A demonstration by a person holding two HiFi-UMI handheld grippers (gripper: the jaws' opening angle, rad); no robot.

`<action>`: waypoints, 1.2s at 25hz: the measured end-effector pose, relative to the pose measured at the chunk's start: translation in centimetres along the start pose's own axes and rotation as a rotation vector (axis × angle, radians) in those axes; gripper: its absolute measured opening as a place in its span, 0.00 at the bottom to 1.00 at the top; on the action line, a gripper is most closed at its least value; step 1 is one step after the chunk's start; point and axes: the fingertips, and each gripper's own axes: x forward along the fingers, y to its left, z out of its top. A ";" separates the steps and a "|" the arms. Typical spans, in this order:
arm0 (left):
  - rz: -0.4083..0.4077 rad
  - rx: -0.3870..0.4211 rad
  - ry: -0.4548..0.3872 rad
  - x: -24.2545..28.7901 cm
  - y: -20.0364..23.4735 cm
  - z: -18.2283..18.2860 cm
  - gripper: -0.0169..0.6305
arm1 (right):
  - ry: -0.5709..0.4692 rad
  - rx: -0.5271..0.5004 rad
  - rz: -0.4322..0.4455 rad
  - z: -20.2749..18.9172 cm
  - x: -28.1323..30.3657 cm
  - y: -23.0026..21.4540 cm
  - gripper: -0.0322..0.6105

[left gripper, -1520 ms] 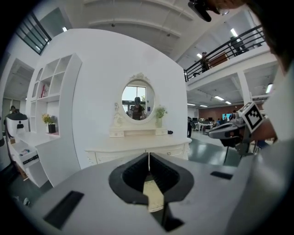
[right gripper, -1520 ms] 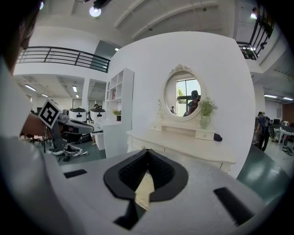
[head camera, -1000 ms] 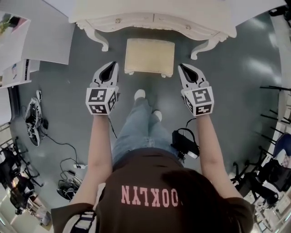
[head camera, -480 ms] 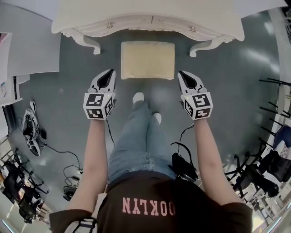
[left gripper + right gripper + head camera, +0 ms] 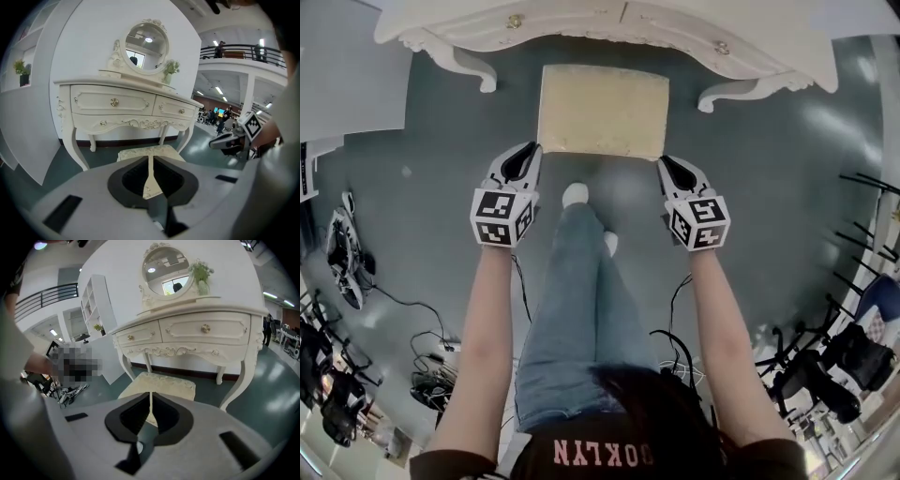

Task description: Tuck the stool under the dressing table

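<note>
L tongs & R tongs sank beside stool, closed, empty; only gripper views show mirror on dressing table

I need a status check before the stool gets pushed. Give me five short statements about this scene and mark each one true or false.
1. The left gripper and the right gripper are both shut and empty. True.
2. The stool is fully tucked under the dressing table. False: most of its seat lies out in front of the table's front edge.
3. A mirror stands on the dressing table. True.
4. The table's drawers are pulled open. False: both are closed.
5. The grippers are at the stool's far side. False: one is by each of its near corners.
</note>
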 end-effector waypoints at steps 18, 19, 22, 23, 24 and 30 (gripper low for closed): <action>-0.027 0.000 0.182 8.7 3.1 -16.0 0.46 | 0.124 0.083 -0.057 -16.2 9.1 -5.1 0.49; -0.027 0.005 0.188 9.2 3.4 -16.7 0.46 | 0.131 0.077 -0.064 -16.8 9.8 -5.5 0.49; -0.026 0.025 0.205 10.5 4.2 -18.4 0.46 | 0.155 0.053 -0.105 -18.1 11.6 -6.7 0.49; -0.024 0.036 0.210 11.0 4.4 -18.9 0.46 | 0.153 0.036 -0.134 -18.3 11.9 -7.3 0.49; -0.021 0.047 0.215 11.6 4.7 -19.5 0.46 | 0.138 0.015 -0.167 -18.4 12.0 -7.8 0.44; 0.035 0.062 0.180 14.3 6.7 -21.6 0.46 | -0.021 0.066 -0.168 -18.3 12.1 -9.9 0.52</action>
